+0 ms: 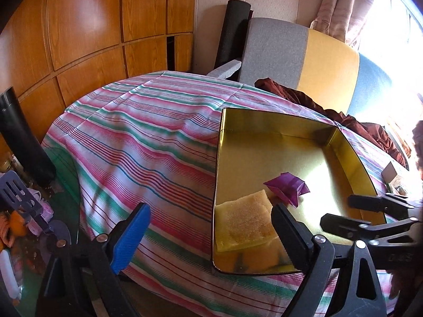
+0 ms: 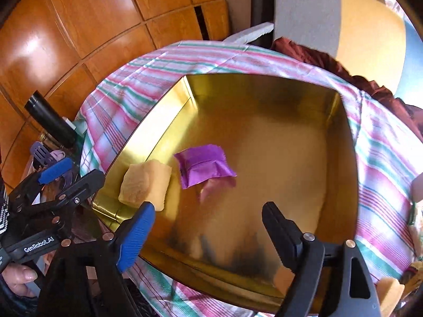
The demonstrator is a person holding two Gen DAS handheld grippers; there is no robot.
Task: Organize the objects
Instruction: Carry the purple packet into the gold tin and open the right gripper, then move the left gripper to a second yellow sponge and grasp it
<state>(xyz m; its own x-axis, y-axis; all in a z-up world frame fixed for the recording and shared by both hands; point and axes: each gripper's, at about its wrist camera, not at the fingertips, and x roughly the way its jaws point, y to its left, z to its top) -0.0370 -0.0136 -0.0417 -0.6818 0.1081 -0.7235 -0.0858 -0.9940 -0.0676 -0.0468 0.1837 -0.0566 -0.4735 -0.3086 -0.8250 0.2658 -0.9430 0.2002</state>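
Note:
A gold tin box point(image 1: 219, 158) point(image 2: 148, 132) lies open on the striped cloth. Inside it are a yellow sponge point(image 1: 246, 222) point(image 2: 145, 182) in the near left corner and a purple foil packet point(image 1: 286, 189) point(image 2: 203, 166) beside it, near the middle. My left gripper point(image 1: 208, 237) point(image 2: 86, 169) is open, straddling the tin's left wall, with its black finger above the sponge and nothing held. Over the tin's near part my right gripper point(image 2: 208, 227) point(image 1: 338, 210) also stands open and empty, a little short of the packet.
The striped cloth point(image 1: 148, 137) covers the table. A dark red cloth point(image 1: 343, 116) and a grey, yellow and blue cushion point(image 1: 330, 60) lie behind the tin. Another yellow sponge point(image 2: 388, 295) and a small box point(image 1: 391, 171) sit to its right. Clutter and a black tube point(image 1: 23, 137) stand left.

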